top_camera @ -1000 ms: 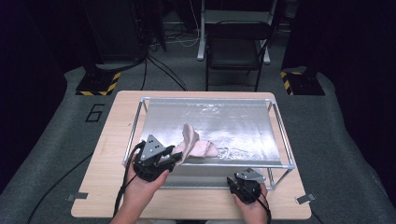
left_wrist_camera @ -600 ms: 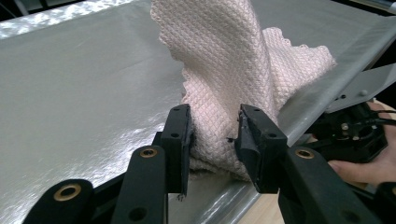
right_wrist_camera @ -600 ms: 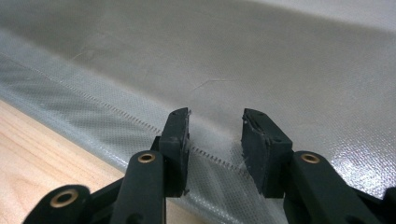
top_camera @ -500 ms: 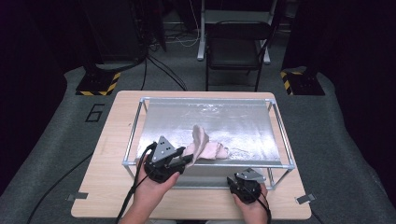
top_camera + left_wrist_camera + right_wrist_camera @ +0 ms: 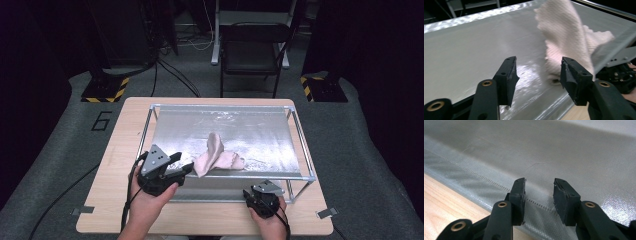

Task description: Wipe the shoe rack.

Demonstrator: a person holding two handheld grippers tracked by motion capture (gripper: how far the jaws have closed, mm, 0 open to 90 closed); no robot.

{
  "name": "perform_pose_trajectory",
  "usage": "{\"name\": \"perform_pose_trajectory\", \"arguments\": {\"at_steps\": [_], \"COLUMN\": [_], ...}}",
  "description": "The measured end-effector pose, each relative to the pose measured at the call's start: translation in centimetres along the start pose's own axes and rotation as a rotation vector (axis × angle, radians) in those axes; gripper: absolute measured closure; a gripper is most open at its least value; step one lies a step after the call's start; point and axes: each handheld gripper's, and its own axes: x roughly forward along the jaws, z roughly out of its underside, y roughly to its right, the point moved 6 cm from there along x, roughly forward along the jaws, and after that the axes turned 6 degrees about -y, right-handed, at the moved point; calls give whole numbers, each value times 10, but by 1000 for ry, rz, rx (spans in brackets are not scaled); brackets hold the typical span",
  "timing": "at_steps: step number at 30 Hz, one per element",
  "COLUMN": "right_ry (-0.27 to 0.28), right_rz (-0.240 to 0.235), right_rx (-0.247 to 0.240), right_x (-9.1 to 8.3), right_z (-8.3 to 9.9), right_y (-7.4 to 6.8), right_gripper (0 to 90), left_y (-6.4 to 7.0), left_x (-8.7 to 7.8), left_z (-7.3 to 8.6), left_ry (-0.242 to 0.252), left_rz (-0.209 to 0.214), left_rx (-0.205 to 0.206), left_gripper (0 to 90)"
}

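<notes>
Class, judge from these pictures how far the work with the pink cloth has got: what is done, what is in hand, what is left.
Done: the pink cloth lies crumpled on the silver sheet, near its front edge. In hand: the left gripper sits open just beside the cloth, not gripping. The right gripper is open at the sheet's front edge. Left: probably grasping the cloth.

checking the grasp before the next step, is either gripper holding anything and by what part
Nothing is held. The left gripper is open, its jaws apart just short of the cloth. The right gripper is open over the silver sheet.
</notes>
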Motion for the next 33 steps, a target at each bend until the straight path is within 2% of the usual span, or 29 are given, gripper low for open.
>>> {"name": "perform_pose_trajectory", "arguments": {"at_steps": [1,4,8,9,10,12,14,15,16,20,21,23,24,25,26,27,28,33], "right_ry": [-2,-1,0,-3,1,-3,1,-3,-1,0,-5,-4,-13,-5,-5,-5,1,-5], "right_rz": [0,2,-2,-12,8,-10,2,-11,3,-2,-6,-5,6,-2,9,14,-3,-5], "right_rx": [11,-1,0,15,-1,11,-4,14,-4,1,33,10,17,22,-11,-13,-1,-4], "right_x": [0,-1,0,0,-1,0,0,0,0,0,-1,0,0,0,1,1,1,1], "right_z": [0,0,0,0,0,0,0,0,0,0,1,0,1,0,0,-1,-1,-1], "right_y": [-1,0,0,-1,0,-1,0,-1,0,0,-3,-2,-2,-4,-1,-2,-4,-4], "right_gripper": [618,618,618,618,618,618,618,618,618,617,617,617,617,616,615,614,614,612], "left_y": [-4,-13,-18,-19,-21,-24,-27,-28,-29,-32,-33,-35,-35,-36,-36,-36,-35,-32], "left_x": [-1,-1,0,0,0,0,-1,0,-1,0,-1,-1,-1,-1,-1,0,1,3], "left_z": [2,9,18,20,21,24,26,26,27,28,28,29,29,29,29,28,28,26], "left_ry": [-2,-7,-13,-15,-11,-18,-20,-10,-11,-4,-7,-6,-5,-7,-9,-4,-7,-14], "left_rz": [-15,-48,-60,-62,-75,-87,-91,-95,-92,-107,-104,-106,-103,-104,-106,-110,-112,-99], "left_rx": [-4,-20,-48,-53,-47,-47,-56,-61,-66,-63,-62,-56,-62,-62,-64,-64,-66,-70], "left_gripper": [451,435,407,397,396,387,380,379,379,377,376,375,373,373,371,367,357,255]}}
